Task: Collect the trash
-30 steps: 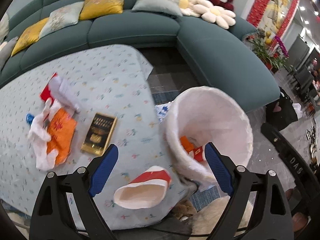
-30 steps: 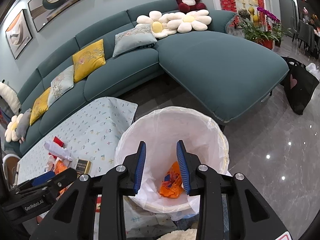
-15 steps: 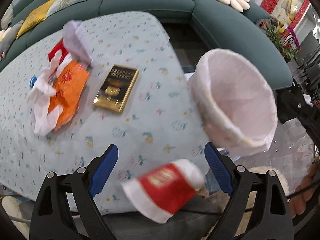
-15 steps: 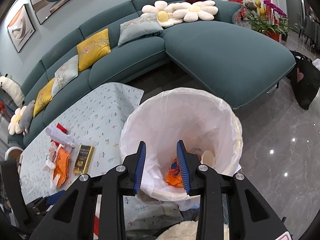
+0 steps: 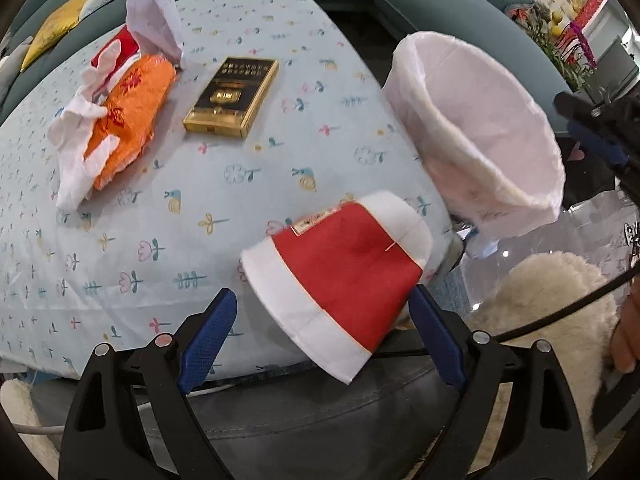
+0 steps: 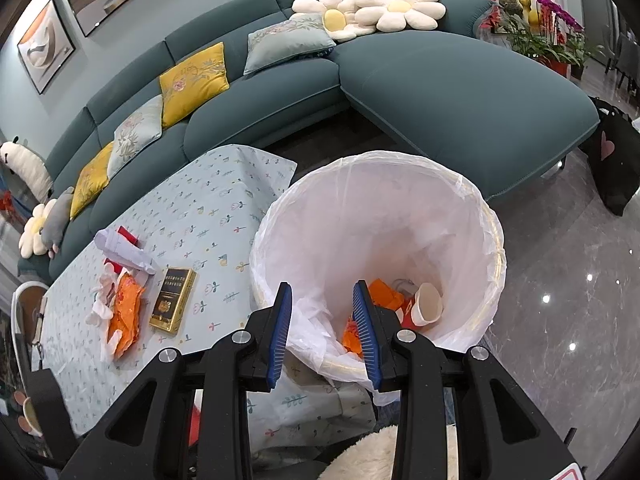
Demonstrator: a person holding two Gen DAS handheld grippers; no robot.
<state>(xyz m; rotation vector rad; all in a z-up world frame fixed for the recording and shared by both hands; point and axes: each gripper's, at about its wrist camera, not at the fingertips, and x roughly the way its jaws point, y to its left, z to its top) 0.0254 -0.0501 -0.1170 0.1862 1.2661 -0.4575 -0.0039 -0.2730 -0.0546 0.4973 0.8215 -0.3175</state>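
Left wrist view: a red-and-white paper cup [image 5: 340,280] lies on its side at the near edge of the tabletop [image 5: 200,208], between the spread blue fingers [image 5: 206,338] of the left gripper [image 5: 320,340]. Those fingers stand wide and released; neither pad is seen pressing on the cup, though the right-hand pad sits just beside its wall. The cup's long axis runs diagonally across the picture, one white-banded end toward the lower left near the gripper, the other toward the upper right, in the direction of the bin; which end is the mouth I cannot tell.

Just beyond the cup, past the tabletop's edge, stands the white-lined trash bin [image 5: 480,132]. Farther across the floral cloth lie a gold-and-black box [image 5: 232,98], then an orange wrapper [image 5: 128,116] tangled with white tissue [image 5: 74,152].

In the right wrist view, the right gripper [image 6: 324,332] hangs over the bin's near rim with its fingers [image 6: 280,332] partly apart, grasping nothing. Inside the bin lie orange scraps [image 6: 384,294] and another paper cup [image 6: 424,306].
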